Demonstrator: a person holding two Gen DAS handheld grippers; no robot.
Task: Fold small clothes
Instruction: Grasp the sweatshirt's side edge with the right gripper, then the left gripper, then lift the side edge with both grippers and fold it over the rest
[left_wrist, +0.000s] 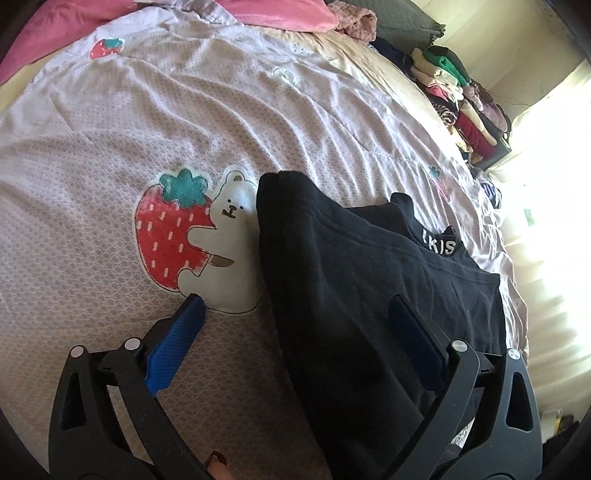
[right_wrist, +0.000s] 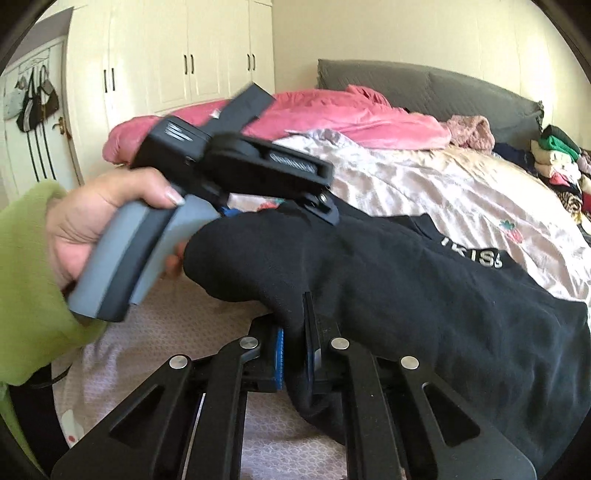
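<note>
Half the black garment (right_wrist: 424, 295) hidden, right claw (right_wrist: 295, 354) clamped

We see a pale bedspread (left_wrist: 229, 122) with a strawberry-and-bear print (left_wrist: 192, 236), a pink duvet (right_wrist: 332, 114) bunched at the grey headboard (right_wrist: 424, 85), stacked clothes (left_wrist: 461, 96) (bed's far edge), and white wardrobes (right_wrist: 192, 48).

Left wrist view: close above the bedspread (left_wrist: 184, 122), looking steeply down along its own blue fingers (left_wrist: 173, 354); clothes stack at upper right. Right wrist view: low, nearer level, facing the headboard (right_wrist: 424, 85) and wardrobe (right_wrist: 184, 51). Both share the black garment (left_wrist: 354, 280) and bedspread.
</note>
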